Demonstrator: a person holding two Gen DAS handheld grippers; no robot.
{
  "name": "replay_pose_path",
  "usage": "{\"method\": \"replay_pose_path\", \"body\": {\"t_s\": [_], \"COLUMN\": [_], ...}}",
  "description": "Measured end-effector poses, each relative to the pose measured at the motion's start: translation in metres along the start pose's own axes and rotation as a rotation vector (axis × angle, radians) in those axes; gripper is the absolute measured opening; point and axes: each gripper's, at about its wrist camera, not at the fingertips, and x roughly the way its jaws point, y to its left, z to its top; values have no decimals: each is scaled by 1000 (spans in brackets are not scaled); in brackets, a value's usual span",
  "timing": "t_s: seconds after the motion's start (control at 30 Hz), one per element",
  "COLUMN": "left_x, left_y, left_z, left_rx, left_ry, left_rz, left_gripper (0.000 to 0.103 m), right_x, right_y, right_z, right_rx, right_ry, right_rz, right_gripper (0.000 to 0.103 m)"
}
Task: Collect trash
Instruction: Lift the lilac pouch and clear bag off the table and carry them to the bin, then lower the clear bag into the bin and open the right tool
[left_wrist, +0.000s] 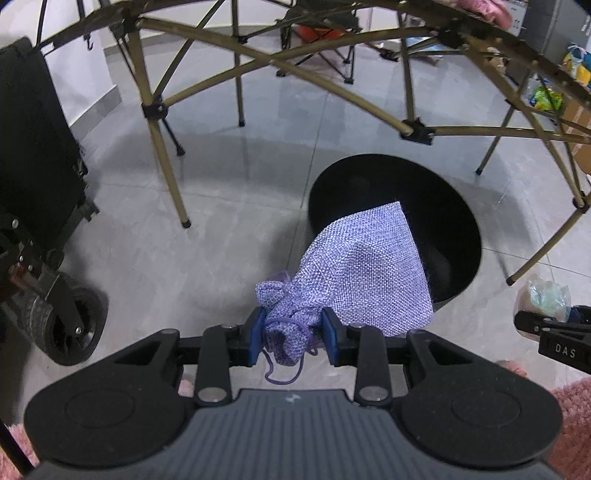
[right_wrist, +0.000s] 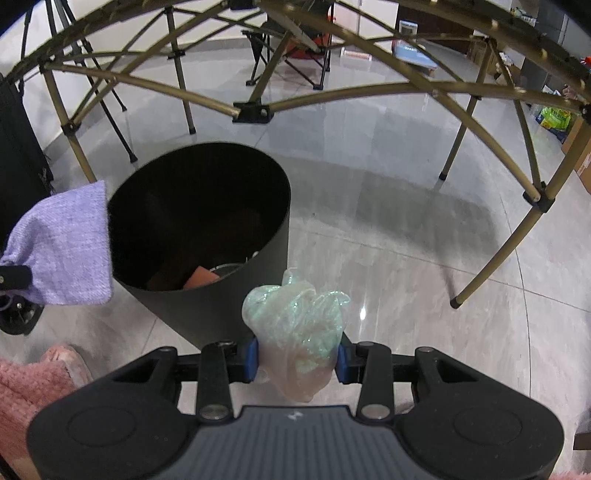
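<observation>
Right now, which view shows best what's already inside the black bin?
The right wrist view: it looks down into the black bin, showing an orange piece and other dim debris at the bottom. In the left wrist view, the purple pouch in the left gripper covers part of the opening and the interior reads as plain black.

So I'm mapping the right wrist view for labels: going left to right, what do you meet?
Purple woven pouch → black bin → crumpled iridescent plastic bag → gold table leg.
</observation>
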Motion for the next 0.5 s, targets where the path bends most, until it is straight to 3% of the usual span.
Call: {"method": "replay_pose_path", "body": {"t_s": [0.5], "left_x": [18], "left_y": [37], "left_z": [5], "left_rx": [-101], "left_ry": [62], "left_rz": [45], "left_gripper": [33], "right_x": [20], "right_y": [20], "right_z": [15], "right_rx": [-22], "right_ry": [56], "right_rz": [8], "right_gripper": [37]}}
